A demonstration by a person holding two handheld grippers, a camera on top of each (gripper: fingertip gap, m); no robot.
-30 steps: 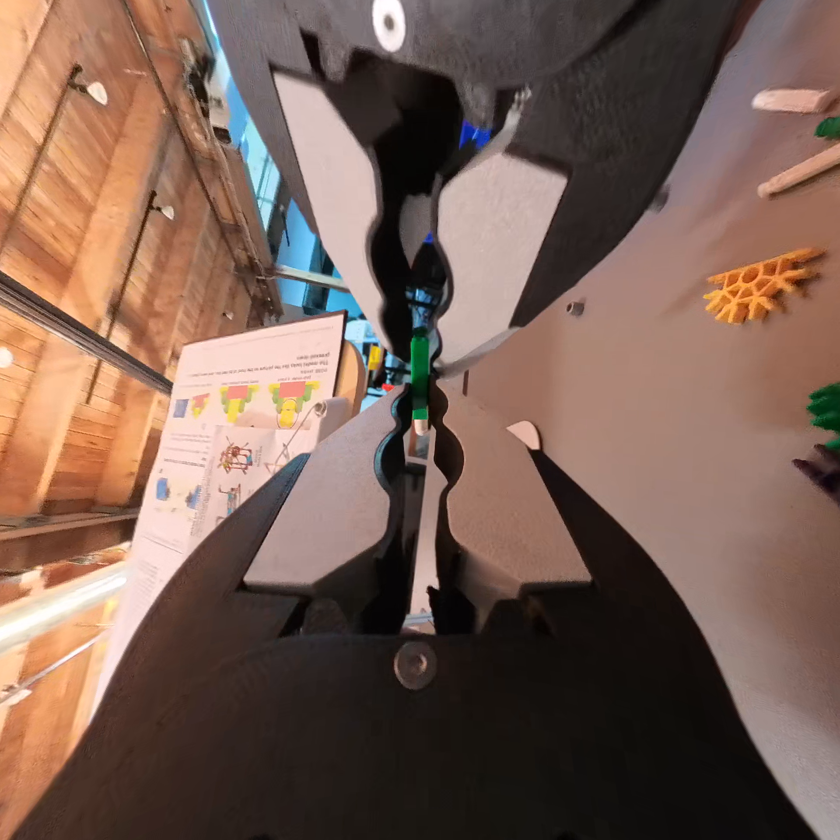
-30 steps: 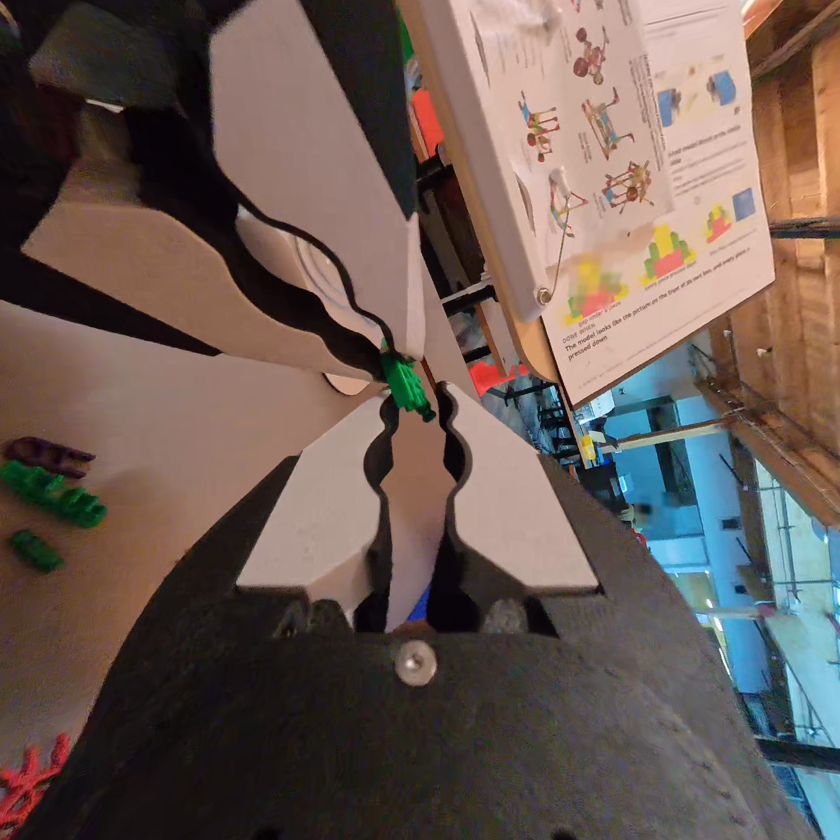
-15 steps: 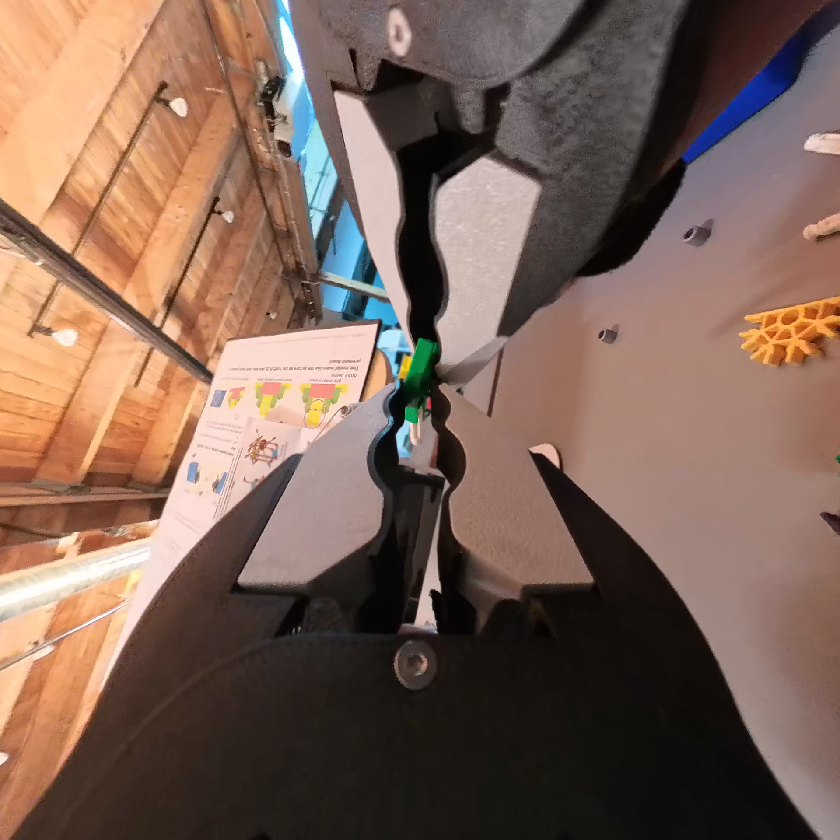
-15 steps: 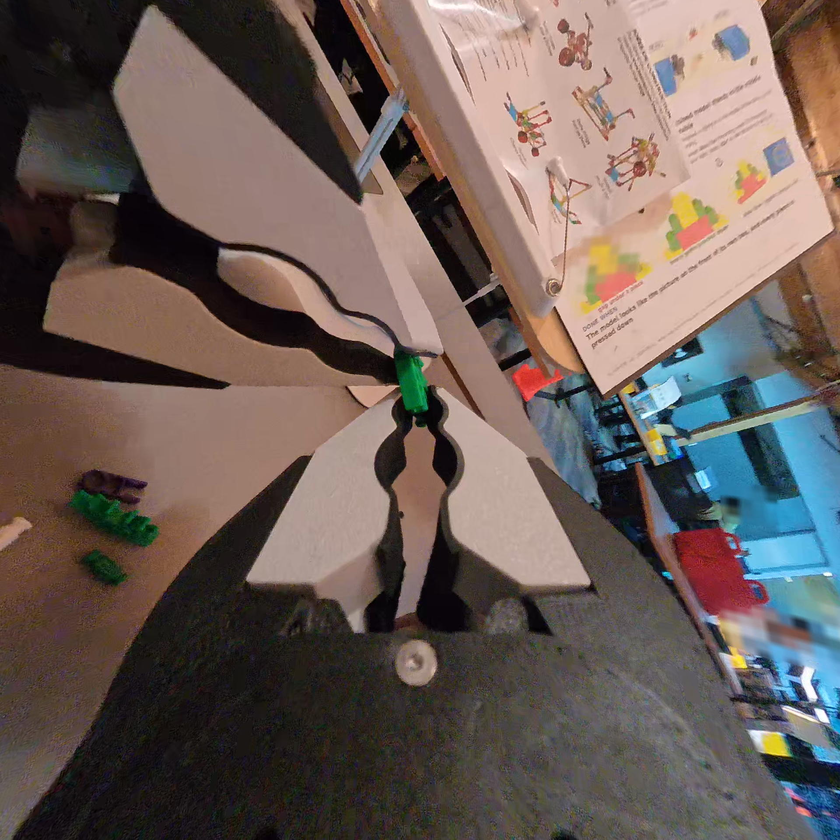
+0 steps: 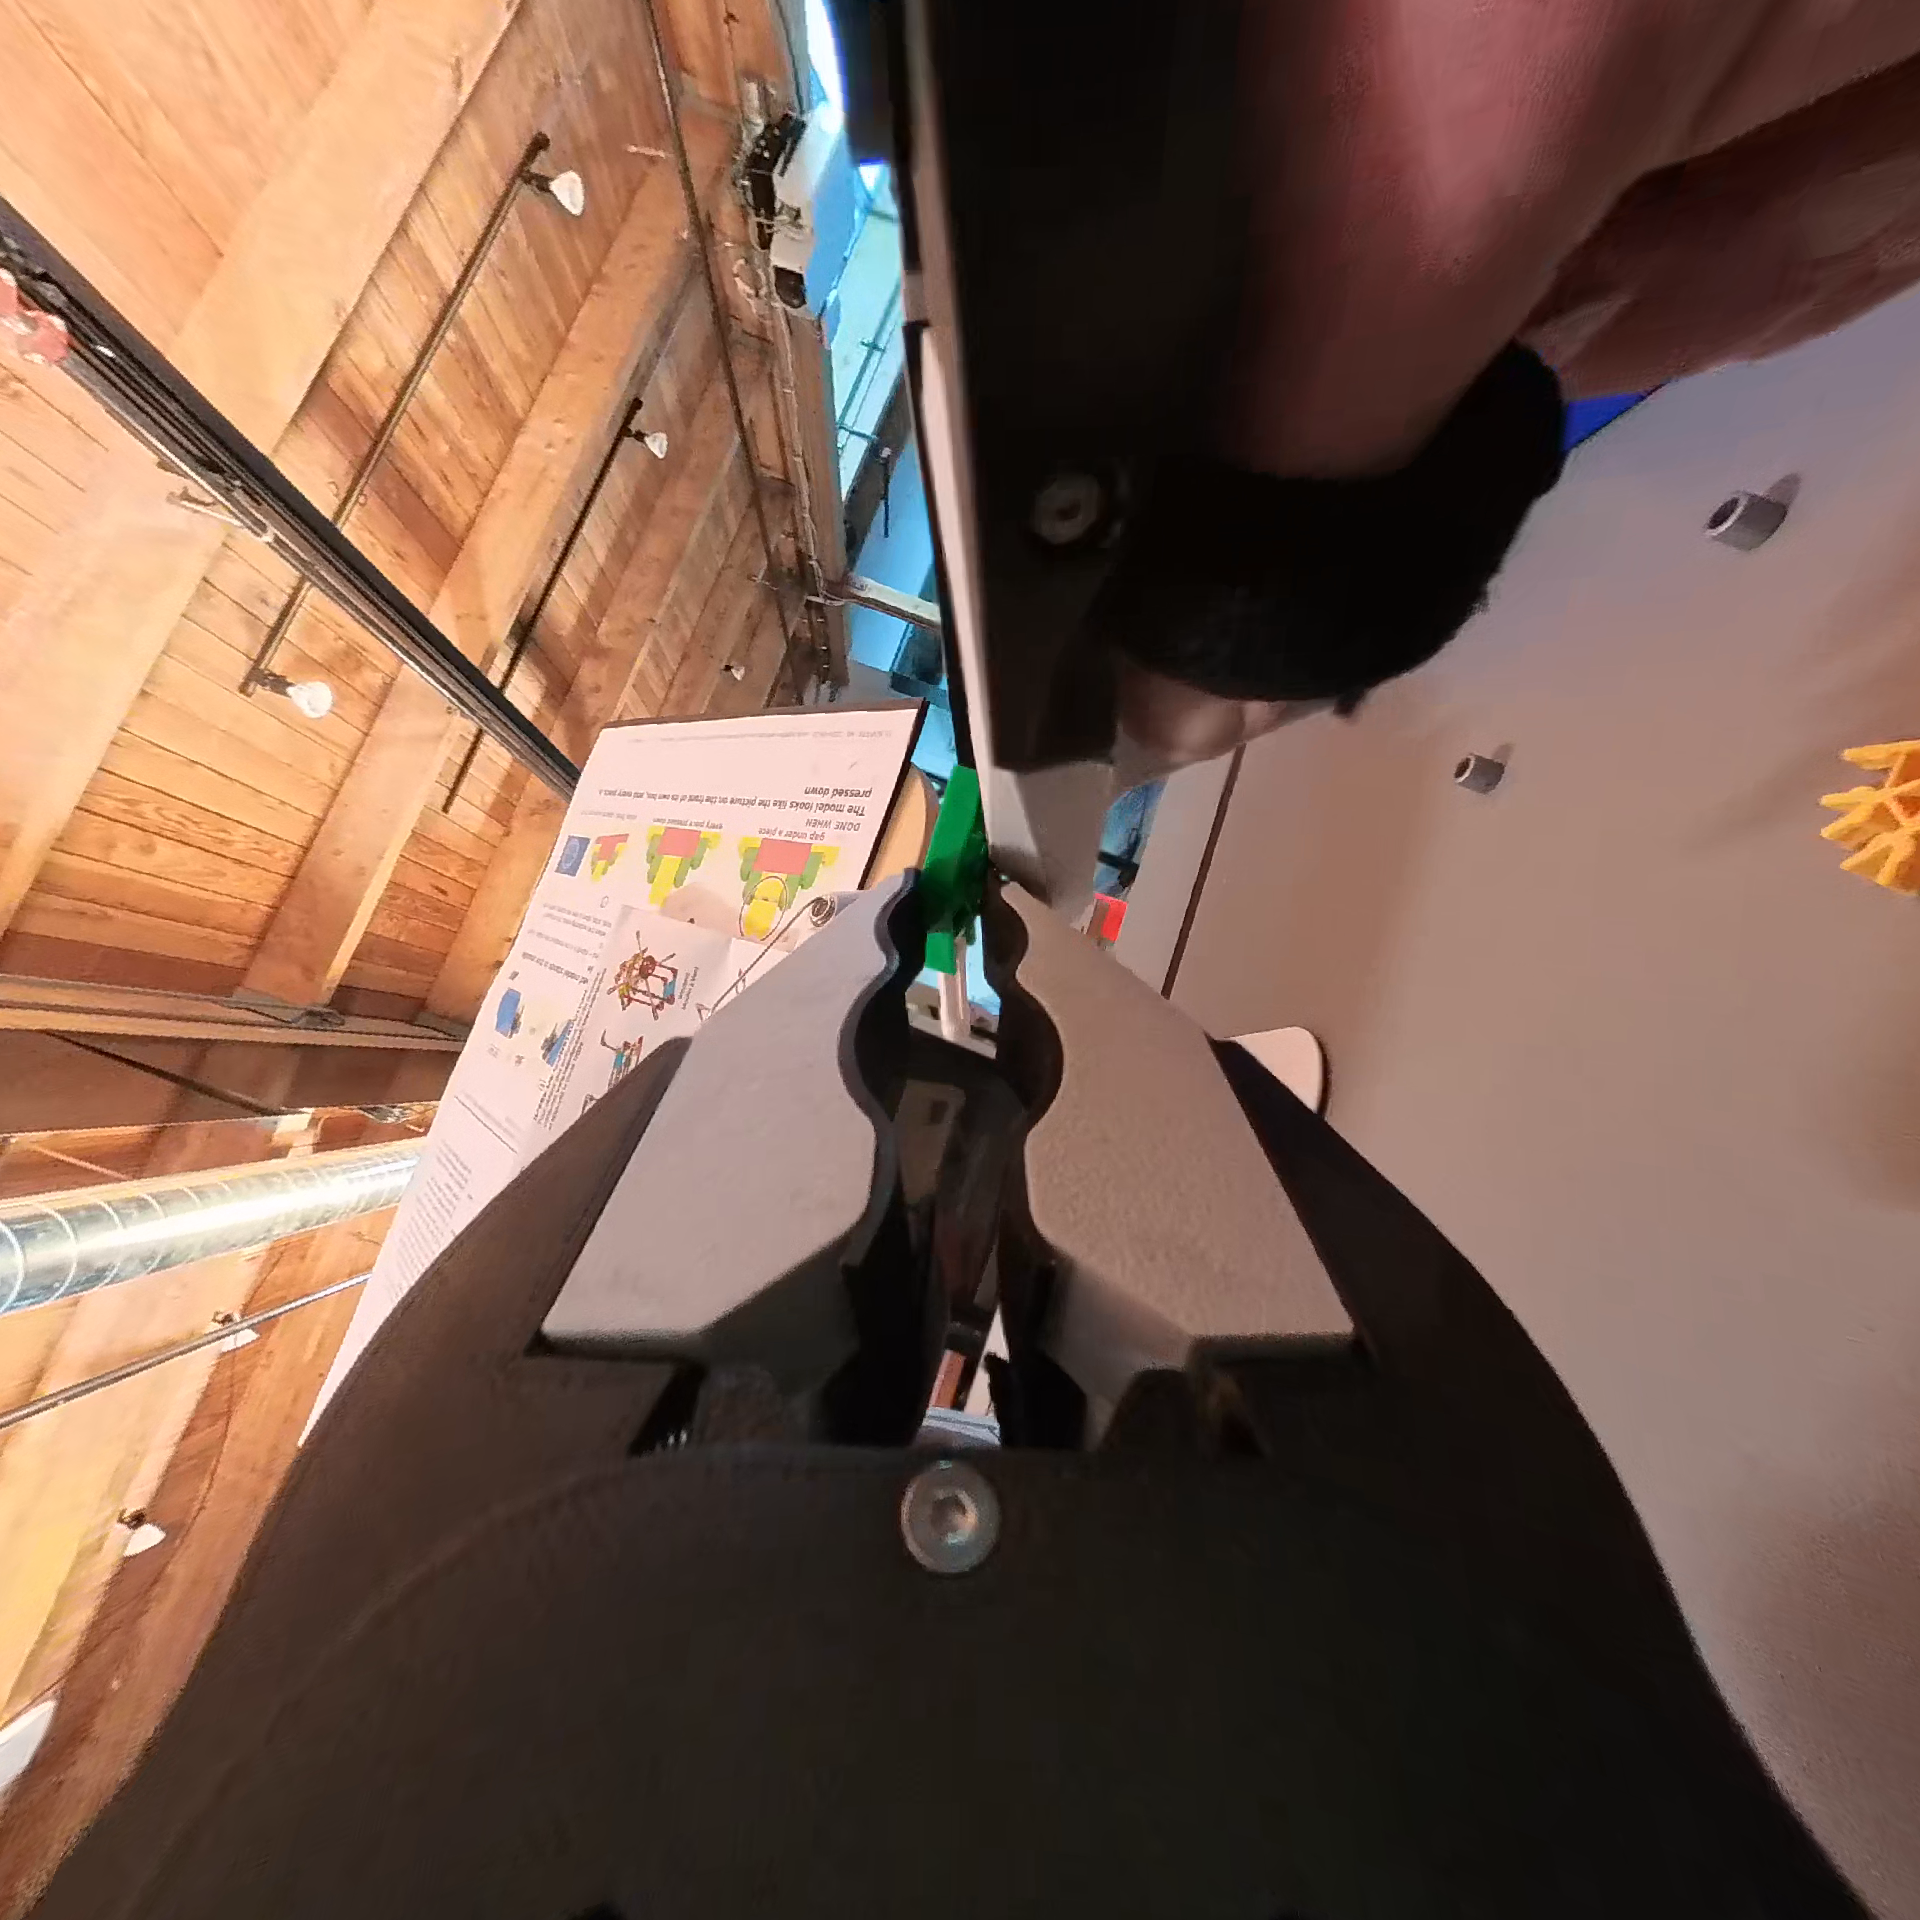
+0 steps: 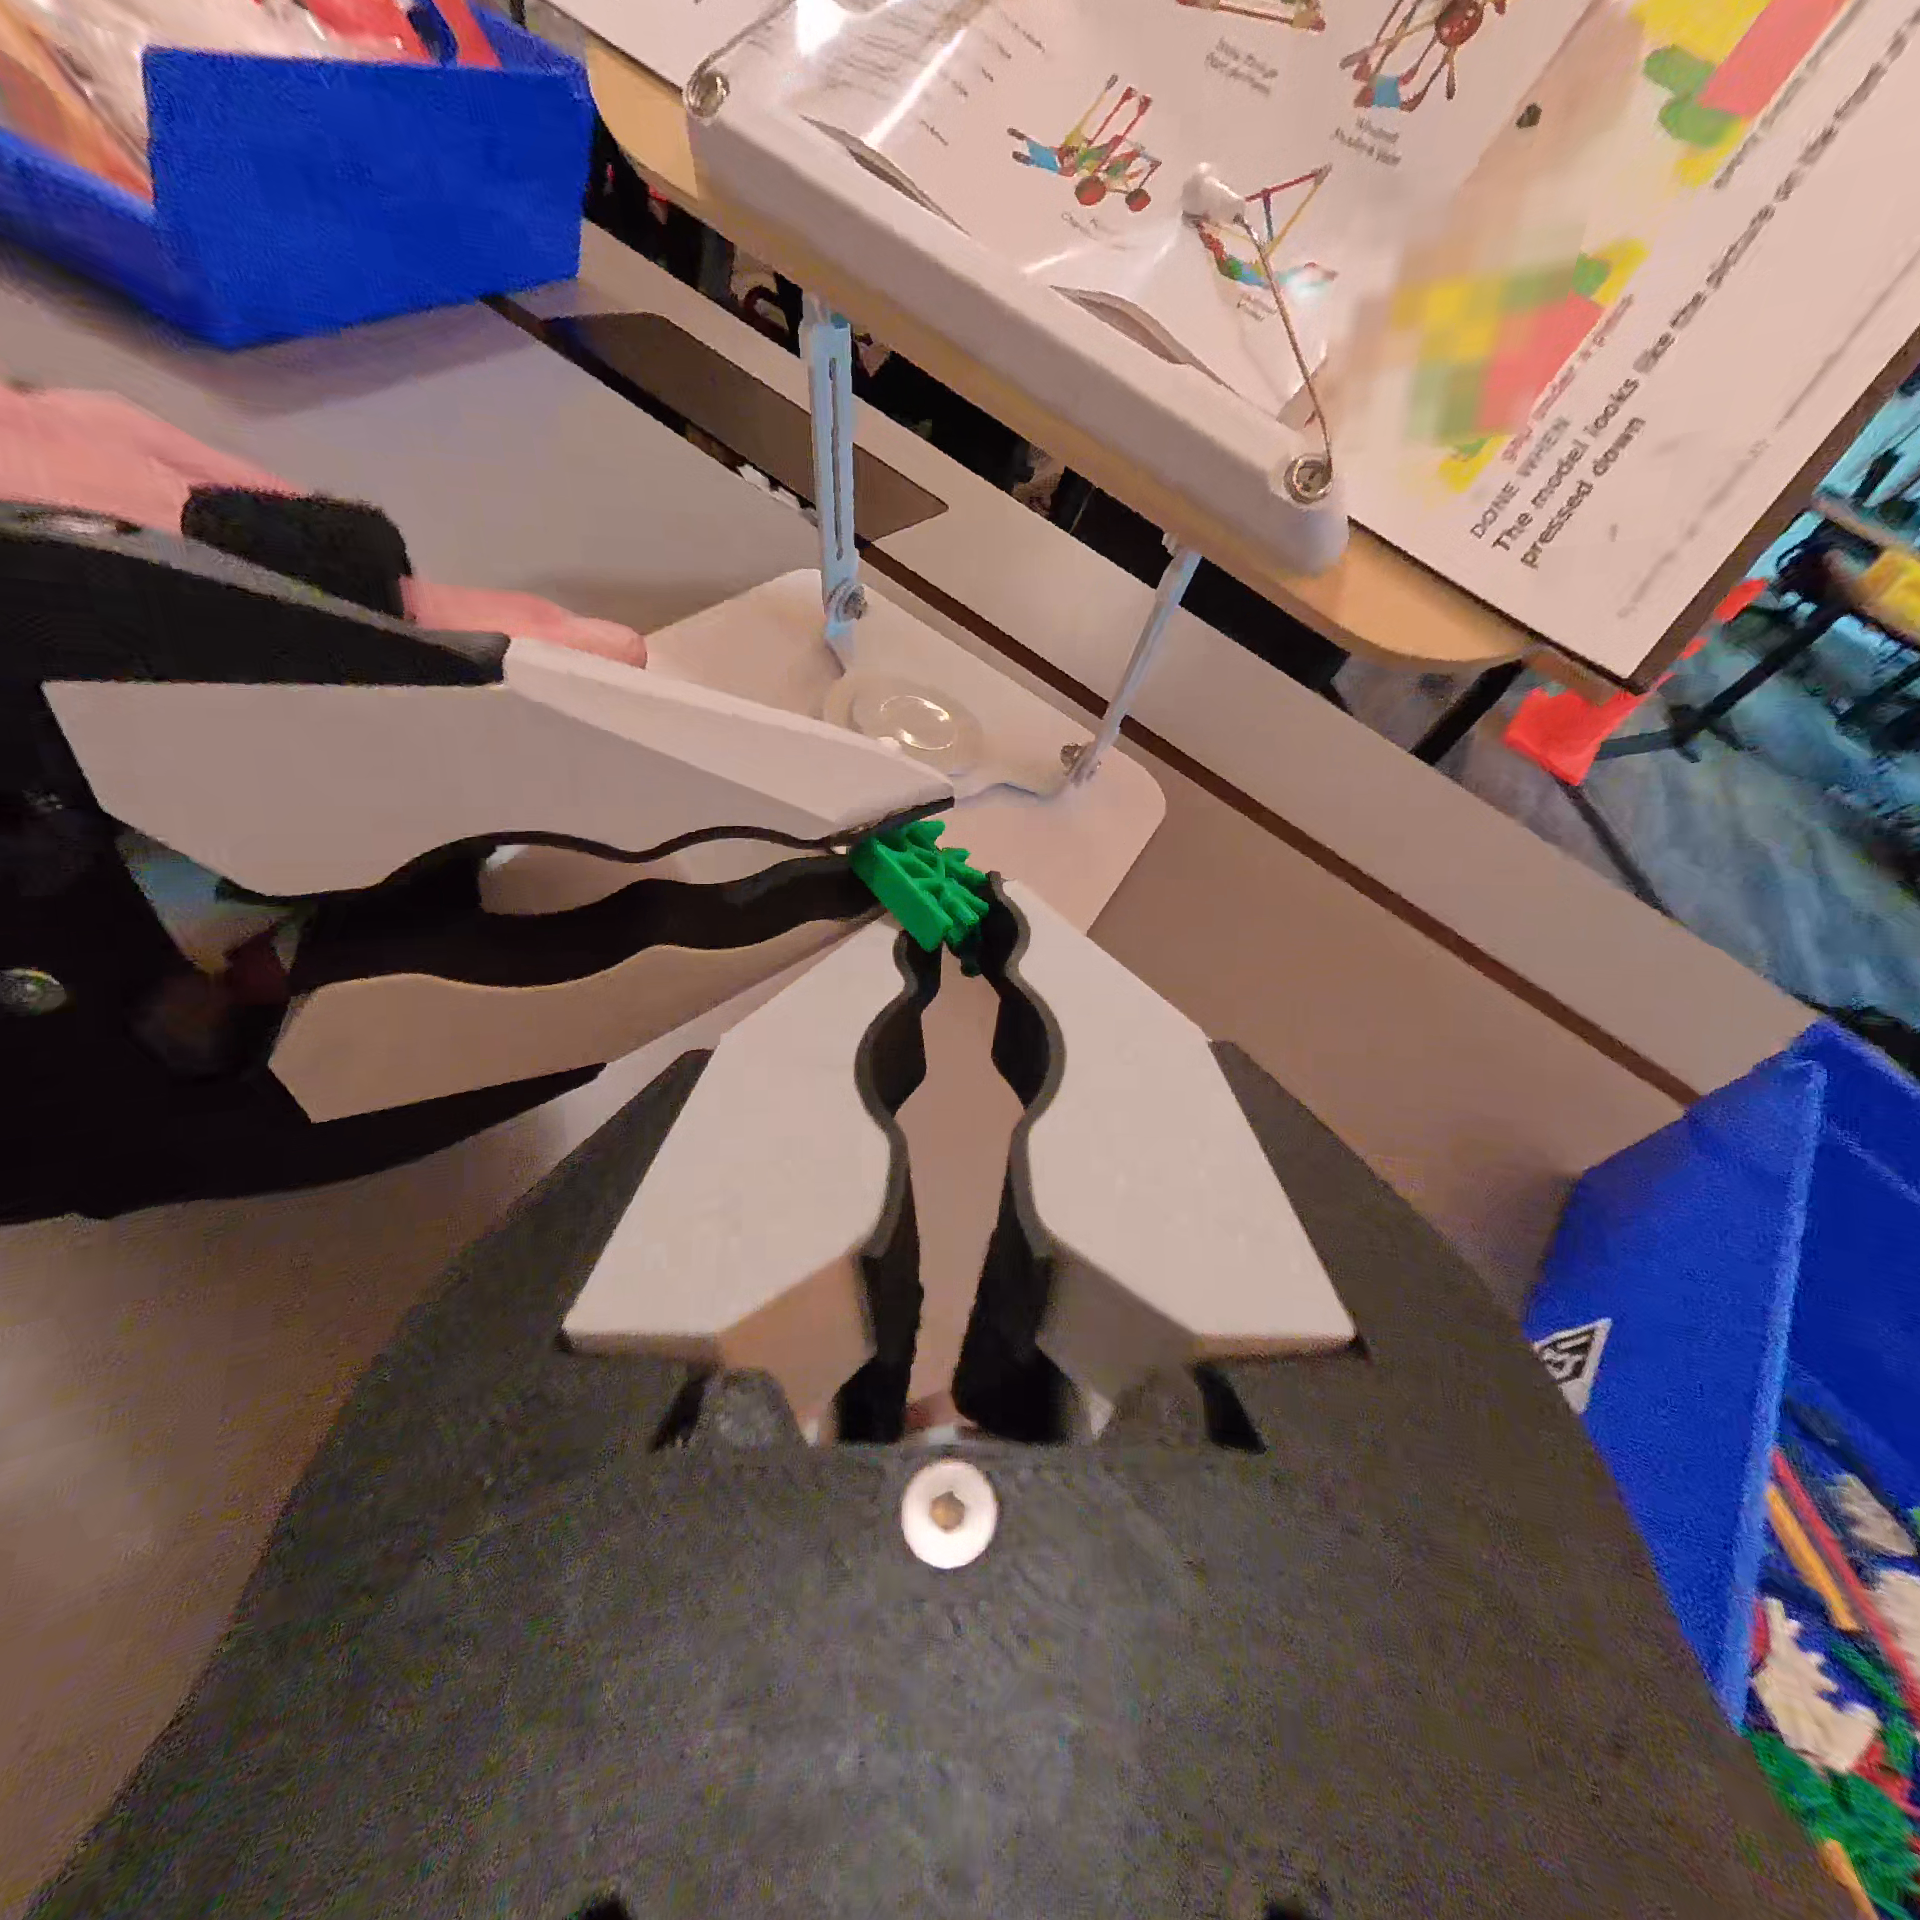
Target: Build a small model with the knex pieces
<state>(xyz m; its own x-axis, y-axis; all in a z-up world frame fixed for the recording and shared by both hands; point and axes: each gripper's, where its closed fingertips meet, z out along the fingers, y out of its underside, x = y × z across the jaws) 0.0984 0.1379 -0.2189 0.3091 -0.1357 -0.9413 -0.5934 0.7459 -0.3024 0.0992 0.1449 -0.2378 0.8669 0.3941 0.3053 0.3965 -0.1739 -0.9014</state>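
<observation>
**While meeting tip to tip above the desk [image 5: 1558,1143]: pinching one green connector from two sides**

- Item 1, left gripper [image 5: 951,914]: pressing its fingers in narrow on the green connector [image 5: 956,852]. Also enclosing a short white rod [image 5: 951,987] that is running down from the connector into the gap between them. In the right wrist view, reaching in from the left with its tips closed on the connector's upper edge.
- Item 2, right gripper [image 6: 961,925]: nipping the lower end of the same green connector [image 6: 920,883] with fingers drawn nearly together. Leaving only a slim wavy gap behind the tips. In the left wrist view, coming down from above and touching the piece edge-on.
- Item 3, green connector: hanging clear of the desk, being held at both ends where the two sets of tips are crossing at an angle.
- Item 4, surroundings: lying flat on the desk and well apart to one side, a yellow snowflake-shaped connector [image 5: 1886,821]. Leaning on a wire stand just behind the grippers, a printed instruction board [image 6: 1351,208]. Sitting at the far left, a blue bin [image 6: 312,187]. Standing near right, a second blue bin [image 6: 1714,1351] holding mixed coloured parts.
- Item 5, pink sleeve [image 6: 104,457]: showing behind the left gripper.
</observation>
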